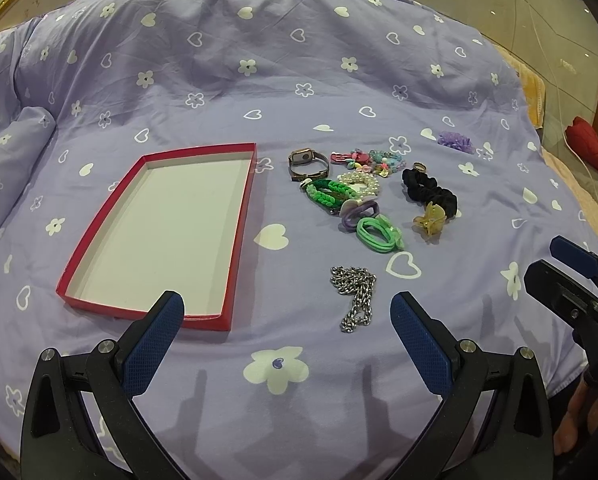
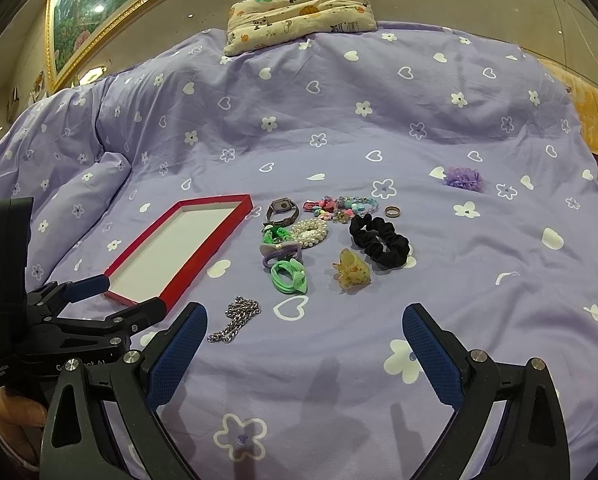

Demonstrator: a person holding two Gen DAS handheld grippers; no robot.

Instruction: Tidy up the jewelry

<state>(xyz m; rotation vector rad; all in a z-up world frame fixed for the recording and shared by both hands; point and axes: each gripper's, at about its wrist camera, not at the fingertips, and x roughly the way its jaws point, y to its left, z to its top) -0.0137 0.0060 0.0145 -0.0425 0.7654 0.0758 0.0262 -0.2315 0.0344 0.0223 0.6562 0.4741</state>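
Left wrist: rectangular red tray (image 1: 241, 236), metal chain (image 1: 355, 294).

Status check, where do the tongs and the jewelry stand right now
Left tongs open, empty. Right tongs open, empty. Red tray empty; jewelry pile and silver chain beside it on bedspread. Nothing blocking.

lilac duvet (image 2: 339, 120), patterned pillow (image 2: 299, 8), gilt-framed painting (image 2: 99, 12) behind.

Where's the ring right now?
In both views the ring lies on the bedspread right of the bead pile, just beyond the black scrunchie.
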